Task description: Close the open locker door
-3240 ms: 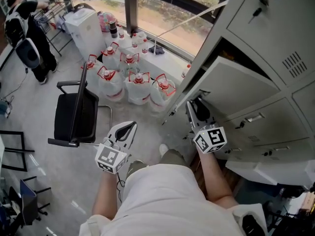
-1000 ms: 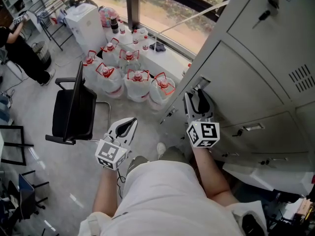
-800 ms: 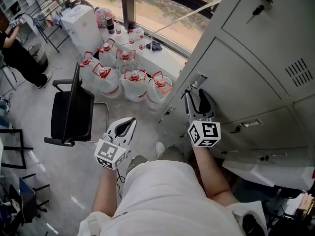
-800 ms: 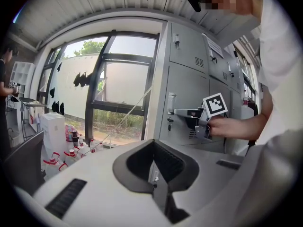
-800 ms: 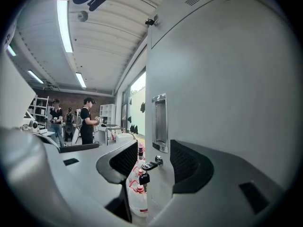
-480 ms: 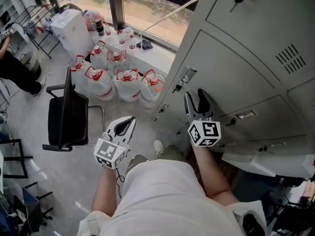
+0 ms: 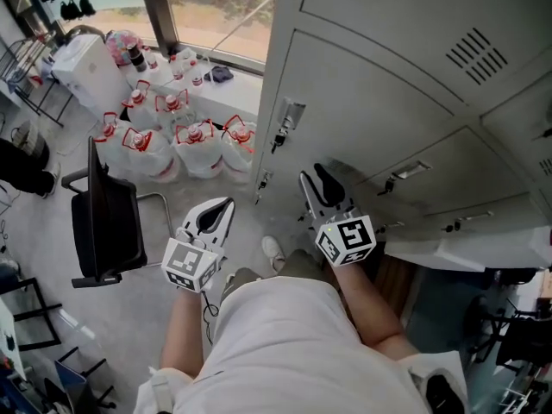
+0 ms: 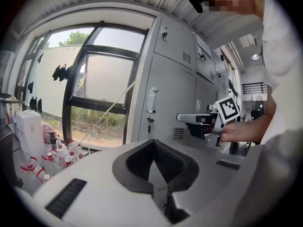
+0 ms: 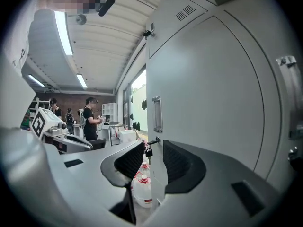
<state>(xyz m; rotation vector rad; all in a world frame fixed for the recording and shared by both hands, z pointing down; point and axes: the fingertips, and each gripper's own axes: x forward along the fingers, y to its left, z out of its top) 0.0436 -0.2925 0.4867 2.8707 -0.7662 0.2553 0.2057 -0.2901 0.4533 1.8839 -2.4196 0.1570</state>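
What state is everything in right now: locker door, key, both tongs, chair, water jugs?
Locker door: shut, flush with its neighbours.
Key: in the lock, tag hanging down.
Left tongs: shut, empty.
Right tongs: open, just been closing, nothing between them.
Chair: upright, unoccupied.
Water jugs: upright, red caps on.

You're in a shared workroom or lab-style office, not a home. Landmark: the bank of grey metal lockers (image 7: pixel 388 102). To its left is a tall window (image 7: pixel 216 11), with water jugs (image 7: pixel 194 136) on the concrete floor (image 7: pixel 129 317) below. A black office chair (image 7: pixel 103 227) stands farther left. Past the lockers' end are ceiling strip lights (image 9: pixel 61 27) and people (image 9: pixel 89 117) standing.
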